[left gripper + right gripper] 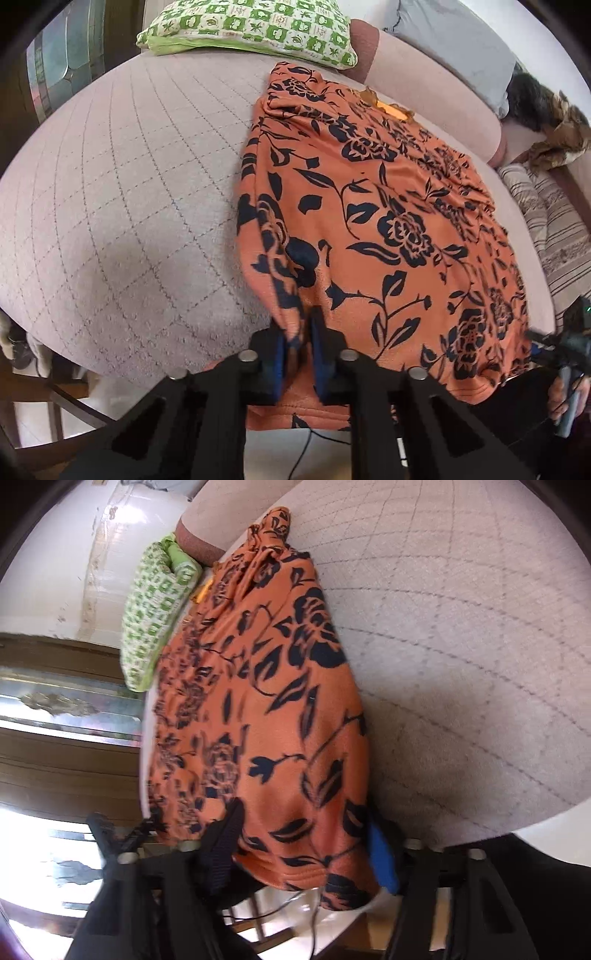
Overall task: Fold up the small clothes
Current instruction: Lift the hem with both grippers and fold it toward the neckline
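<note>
An orange garment with a dark floral print (pixel 388 206) lies spread on a quilted pinkish seat (pixel 129 184), its hem hanging over the near edge. My left gripper (pixel 301 325) is shut on a pinch of the hem at the garment's near left corner, with fabric bunched between the blue pads. My right gripper (pixel 306 834) is at the other near corner, seen small at the right edge of the left wrist view (pixel 546 339). Its jaws stand apart, and a wide span of the garment (pixel 266 709) bulges between the black finger (pixel 225 842) and the blue pad (pixel 384 853).
A green and white patterned pillow (pixel 251 29) lies at the far end of the seat, just beyond the garment's collar. A grey cushion (pixel 454 40), a furry item (pixel 546 118) and striped cloth (pixel 554 229) sit to the right. A thin cable (pixel 306 450) hangs below the seat edge.
</note>
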Demonstrator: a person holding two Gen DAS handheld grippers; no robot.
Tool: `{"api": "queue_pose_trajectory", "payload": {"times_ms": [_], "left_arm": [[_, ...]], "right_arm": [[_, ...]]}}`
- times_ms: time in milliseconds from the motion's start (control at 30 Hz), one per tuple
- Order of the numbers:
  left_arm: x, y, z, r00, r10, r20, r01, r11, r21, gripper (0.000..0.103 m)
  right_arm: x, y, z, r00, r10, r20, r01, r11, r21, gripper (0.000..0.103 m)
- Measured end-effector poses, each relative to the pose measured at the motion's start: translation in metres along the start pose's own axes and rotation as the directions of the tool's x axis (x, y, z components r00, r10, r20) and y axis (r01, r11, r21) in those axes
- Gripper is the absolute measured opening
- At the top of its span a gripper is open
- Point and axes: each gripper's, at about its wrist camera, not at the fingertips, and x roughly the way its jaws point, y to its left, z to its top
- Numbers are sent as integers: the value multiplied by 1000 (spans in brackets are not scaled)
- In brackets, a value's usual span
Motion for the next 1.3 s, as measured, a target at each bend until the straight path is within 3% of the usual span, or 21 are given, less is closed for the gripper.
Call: {"api": "queue_pose_trajectory", "payload": {"times_ms": [33,100,133,233,367,467,567,600,667,800,867,933,1000,1067,1133,1233,1300], "left_arm": [[-1,1,0,1000,-15,4,15,1000,-9,8],[-3,4,1,999,-42,12,43,999,-27,8],[-4,4,2,998,-55,15,56,998,-33,8],[-8,8,4,992,-123,29,124,990,-63,7],[-11,18,6,977,-205,57,211,969,-128,7],[-15,25,8,969,-234,85,245,957,-158,7],[-11,21,9,979,-195,54,200,972,-124,7],[-6,18,7,984,-179,21,180,977,-112,12],[4,19,5,987,-156,-35,151,981,-123,30],[1,21,5,984,-177,-24,172,975,-140,30],[1,16,4,987,-157,-27,153,982,-112,28],[2,8,3,989,-143,-31,141,988,-70,19],[2,7,2,988,-151,-33,150,988,-47,11],[1,7,2,985,-170,-35,169,985,-46,11],[1,10,2,978,-206,-39,203,977,-58,11],[2,15,2,966,-253,-50,248,964,-97,11],[3,22,3,954,-294,-56,284,948,-143,11]], "right_arm": [[0,2,-2,999,-46,4,46,999,-23,33],[0,10,-7,994,-110,20,111,991,-74,25],[1,15,-9,992,-124,24,126,987,-98,12],[4,24,-15,993,-115,27,117,985,-128,10],[-8,30,-8,996,80,47,-75,992,-97,9],[-15,25,4,965,238,112,-235,971,-41,9],[-12,17,12,977,168,129,-168,986,-11,9],[-7,13,12,983,147,113,-148,989,5,9],[1,7,12,993,100,69,-103,994,39,13],[-2,5,10,997,48,60,-50,998,33,15],[-6,4,6,997,13,71,-15,999,28,28],[-1,3,4,999,5,50,-8,999,46,69],[2,8,1,998,37,43,-38,999,21,72],[3,17,-3,999,2,36,1,998,-65,67],[12,24,-8,1000,-1,-17,-1,994,-110,10],[21,29,-13,997,-55,-55,46,987,-151,11],[18,30,-9,998,-5,-68,-3,992,-127,11]]}}
